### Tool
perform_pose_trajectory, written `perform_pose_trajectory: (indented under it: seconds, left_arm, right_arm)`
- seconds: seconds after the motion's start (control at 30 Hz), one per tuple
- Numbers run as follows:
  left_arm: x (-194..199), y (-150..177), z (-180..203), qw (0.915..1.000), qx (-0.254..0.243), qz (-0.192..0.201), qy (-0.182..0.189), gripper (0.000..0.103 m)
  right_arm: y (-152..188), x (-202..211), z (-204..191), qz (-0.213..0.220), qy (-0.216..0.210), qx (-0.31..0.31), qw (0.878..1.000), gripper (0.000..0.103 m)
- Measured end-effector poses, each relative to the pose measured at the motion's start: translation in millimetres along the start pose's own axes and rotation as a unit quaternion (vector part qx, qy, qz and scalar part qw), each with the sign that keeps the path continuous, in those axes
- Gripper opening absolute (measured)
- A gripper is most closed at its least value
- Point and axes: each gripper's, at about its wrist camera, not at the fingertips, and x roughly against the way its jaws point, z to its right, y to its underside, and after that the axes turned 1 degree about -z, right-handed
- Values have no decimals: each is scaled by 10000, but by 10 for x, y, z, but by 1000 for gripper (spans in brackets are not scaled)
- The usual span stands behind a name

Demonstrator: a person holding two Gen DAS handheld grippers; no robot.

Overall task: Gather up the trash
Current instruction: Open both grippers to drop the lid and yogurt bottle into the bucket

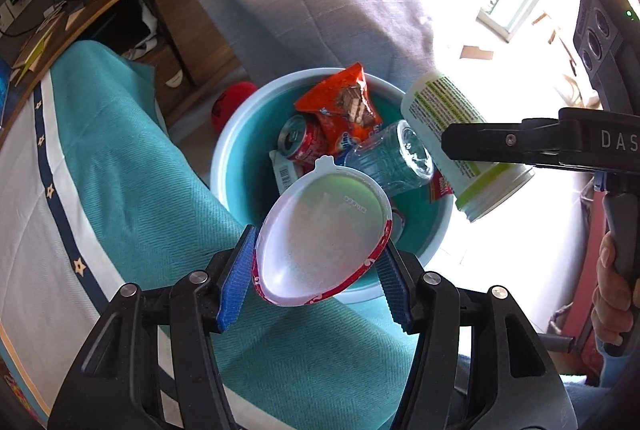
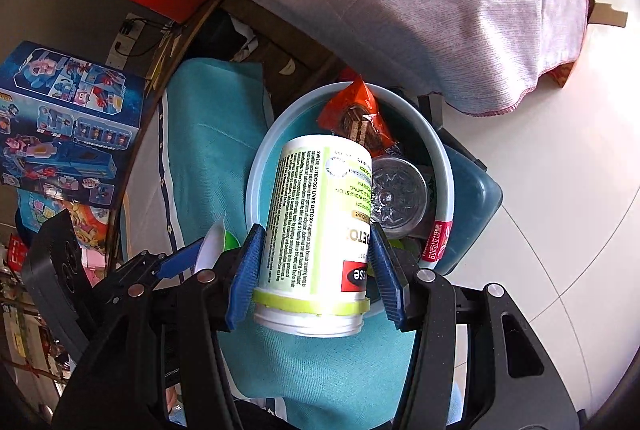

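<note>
Only right wrist shows bottle (image 2: 316,226) label (Swisse, perhaps), claw (image 2: 314,270) clamped.

My left jaws pinch an empty white oval tub (image 1: 320,242), red-rimmed, tilted open-side up; my right jaws clamp a white-and-green supplement bottle (image 2: 316,230), capless; beyond both, the teal bin (image 1: 236,166) holds wrappers, can, cup.

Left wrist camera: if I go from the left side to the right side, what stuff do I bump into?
Teal blanket → red soda can → orange snack wrapper → clear plastic bottle → white supplement bottle held over the bin by the right hand-held gripper.
</note>
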Motion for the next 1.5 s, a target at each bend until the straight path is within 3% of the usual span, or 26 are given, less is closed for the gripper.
perform_pose_trajectory:
  seconds: [0.1,0.23,0.27,0.8,1.33,1.4,1.47,1.5]
  left_arm:
    - [-3,-2,5,10000,22,27,63,63]
    - [29,6,-3,9999,50,100,-38,88]
    - [38,8,-14,9999,68,113,-49,91]
    - [259,337,-376,9960,850,205,178,96]
    - [450,540,-669,9921,1167,440,140,96]
    - [468,563,-688,9918,1183,465,139,96]
    - [488,582,-704,9914,1205,499,109,96]
    - [497,592,-709,9912,1214,512,90,96]
  right_arm:
    - [-13,0,-5,1,29,7,10000,51]
    - [-22,-15,-32,-14,62,21,10000,51]
    - [-24,-21,-43,-23,70,26,10000,51]
    - [11,-127,-325,-177,285,292,9990,51]
    - [55,-225,-653,-179,852,704,9937,51]
    - [56,-223,-666,-169,870,691,9937,57]
    - [59,-213,-683,-141,885,658,9938,69]
    - [63,-205,-690,-131,899,658,9937,70]
